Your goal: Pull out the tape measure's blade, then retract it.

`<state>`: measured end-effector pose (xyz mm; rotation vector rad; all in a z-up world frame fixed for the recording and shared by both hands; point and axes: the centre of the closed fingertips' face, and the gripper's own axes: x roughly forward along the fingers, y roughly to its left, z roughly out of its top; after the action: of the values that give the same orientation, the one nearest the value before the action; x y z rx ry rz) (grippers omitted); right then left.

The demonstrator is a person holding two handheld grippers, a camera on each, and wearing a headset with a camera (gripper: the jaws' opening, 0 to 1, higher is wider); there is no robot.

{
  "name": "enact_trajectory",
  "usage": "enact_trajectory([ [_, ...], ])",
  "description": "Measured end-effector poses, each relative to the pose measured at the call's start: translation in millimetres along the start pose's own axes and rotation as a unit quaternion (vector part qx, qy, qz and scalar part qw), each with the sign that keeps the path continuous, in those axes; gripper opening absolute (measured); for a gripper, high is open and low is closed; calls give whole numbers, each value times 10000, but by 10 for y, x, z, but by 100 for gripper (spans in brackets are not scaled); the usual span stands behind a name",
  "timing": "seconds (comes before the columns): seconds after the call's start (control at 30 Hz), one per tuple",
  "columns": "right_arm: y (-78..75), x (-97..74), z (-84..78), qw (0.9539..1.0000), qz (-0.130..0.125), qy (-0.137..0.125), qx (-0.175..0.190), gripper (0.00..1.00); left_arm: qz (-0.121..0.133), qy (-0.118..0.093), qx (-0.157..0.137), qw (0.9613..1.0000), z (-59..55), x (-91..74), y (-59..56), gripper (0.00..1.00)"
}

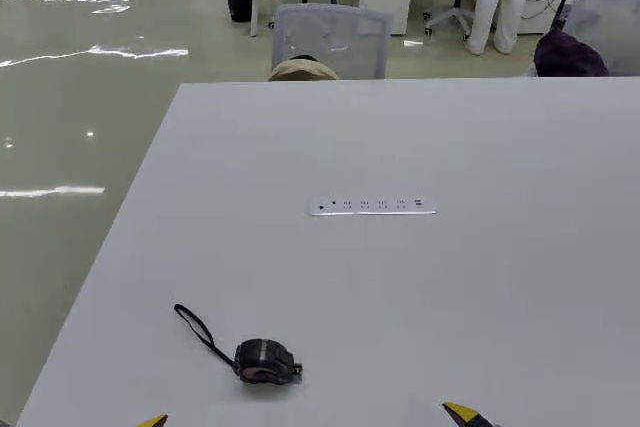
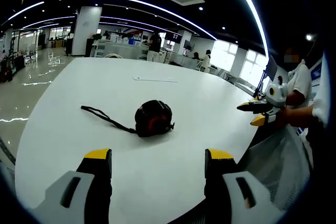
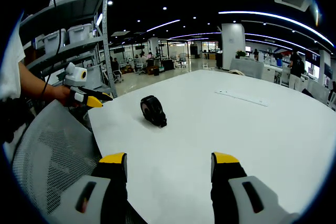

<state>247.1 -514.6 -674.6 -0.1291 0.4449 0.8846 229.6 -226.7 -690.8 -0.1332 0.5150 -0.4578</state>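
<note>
The left gripper (image 2: 157, 157) and right gripper (image 3: 169, 160) both have jaws spread and empty, with the tape measure (image 2: 153, 118) lying ahead of each on the white table (image 2: 105, 80).

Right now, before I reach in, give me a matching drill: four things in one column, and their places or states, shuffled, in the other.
Things:
1. tape measure
2. strap
3. power strip
4. left gripper

Places or states:
A. lies flat mid-table, beyond the other items
B. open, holding nothing, short of the black case
C. sits near the person's edge, no blade drawn out
D. trails left from the case in the head view

Pairs: 1-C, 2-D, 3-A, 4-B
</note>
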Motion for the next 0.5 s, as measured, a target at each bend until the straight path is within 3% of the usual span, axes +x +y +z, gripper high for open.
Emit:
enact_trajectory([
  [0.5,-39,25,-2,10000,-7,4,18,65,-80,72,42,9999,10,66,2,70],
])
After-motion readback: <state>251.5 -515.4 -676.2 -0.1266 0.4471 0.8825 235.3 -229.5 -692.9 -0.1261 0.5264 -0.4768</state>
